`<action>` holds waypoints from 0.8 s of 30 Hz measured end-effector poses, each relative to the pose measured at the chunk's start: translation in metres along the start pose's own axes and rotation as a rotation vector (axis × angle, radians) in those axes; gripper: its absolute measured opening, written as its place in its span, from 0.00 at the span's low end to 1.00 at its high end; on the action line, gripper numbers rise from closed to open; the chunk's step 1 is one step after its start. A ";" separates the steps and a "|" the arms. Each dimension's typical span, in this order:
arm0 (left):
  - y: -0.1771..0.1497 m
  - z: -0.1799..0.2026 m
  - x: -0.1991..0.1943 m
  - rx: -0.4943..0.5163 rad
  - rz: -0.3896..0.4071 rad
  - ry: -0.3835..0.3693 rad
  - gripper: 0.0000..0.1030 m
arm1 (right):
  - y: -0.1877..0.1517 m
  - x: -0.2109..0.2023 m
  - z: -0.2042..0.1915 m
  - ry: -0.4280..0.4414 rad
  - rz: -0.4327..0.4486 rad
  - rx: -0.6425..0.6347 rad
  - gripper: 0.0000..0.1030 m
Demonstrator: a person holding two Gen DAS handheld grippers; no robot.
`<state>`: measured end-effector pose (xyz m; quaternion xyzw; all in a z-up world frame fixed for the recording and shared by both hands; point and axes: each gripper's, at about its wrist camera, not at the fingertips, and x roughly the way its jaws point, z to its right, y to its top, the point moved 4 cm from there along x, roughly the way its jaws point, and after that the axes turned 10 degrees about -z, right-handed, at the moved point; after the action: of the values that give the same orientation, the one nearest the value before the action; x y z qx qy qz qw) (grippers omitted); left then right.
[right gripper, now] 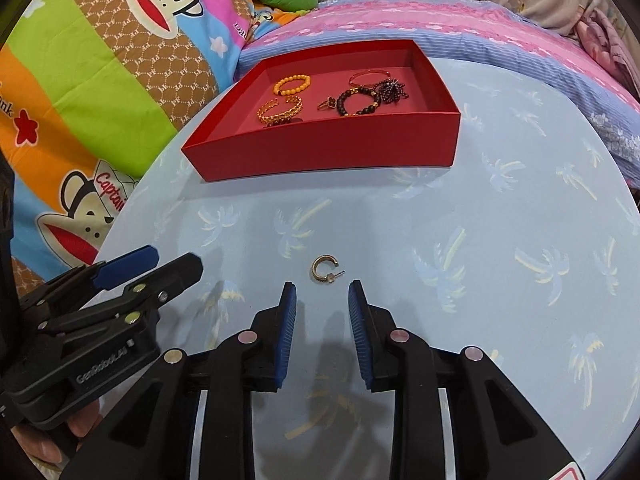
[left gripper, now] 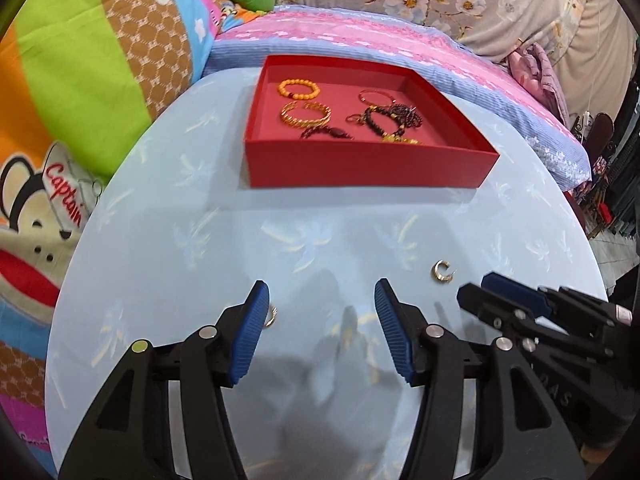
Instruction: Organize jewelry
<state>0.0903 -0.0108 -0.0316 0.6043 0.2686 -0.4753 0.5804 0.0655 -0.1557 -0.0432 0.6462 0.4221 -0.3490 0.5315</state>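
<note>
A red box (left gripper: 372, 168) (right gripper: 320, 152) at the table's far side holds an orange bead bracelet (left gripper: 298, 89) (right gripper: 292, 84), a gold bangle (left gripper: 306, 115) (right gripper: 279, 109), dark bead bracelets (left gripper: 380, 118) (right gripper: 358, 102) and a thin bangle. A gold hoop earring (left gripper: 440, 272) (right gripper: 325, 270) lies on the table just beyond my right gripper (right gripper: 322, 286) (left gripper: 474, 286), which is open and narrow with nothing between its pads. My left gripper (left gripper: 320, 292) (right gripper: 176, 260) is open wider. A second small gold earring (left gripper: 272, 317) lies beside its left pad, partly hidden by it.
The round table (left gripper: 328, 224) (right gripper: 500, 208) has a pale blue cloth with a palm print. Colourful cartoon bedding (left gripper: 80, 92) (right gripper: 100, 92) and a pink and blue pillow (left gripper: 360, 36) crowd the table's left and far edges. A hand (right gripper: 48, 440) holds the left gripper.
</note>
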 end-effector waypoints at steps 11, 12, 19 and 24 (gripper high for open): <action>-0.020 -0.024 0.006 -0.073 -0.038 0.021 0.51 | 0.010 0.021 -0.011 -0.032 -0.013 -0.027 0.26; -0.020 -0.026 0.007 -0.079 -0.040 0.023 0.51 | 0.011 0.023 -0.012 -0.036 -0.015 -0.032 0.27; -0.020 -0.036 0.011 -0.103 -0.040 0.036 0.51 | 0.011 0.025 -0.011 -0.062 -0.005 -0.040 0.04; -0.018 -0.036 0.013 -0.095 -0.032 0.043 0.51 | 0.009 0.024 -0.008 -0.050 -0.011 -0.031 0.00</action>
<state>0.0888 0.0239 -0.0559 0.5816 0.3130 -0.4580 0.5949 0.0837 -0.1449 -0.0594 0.6268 0.4173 -0.3615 0.5499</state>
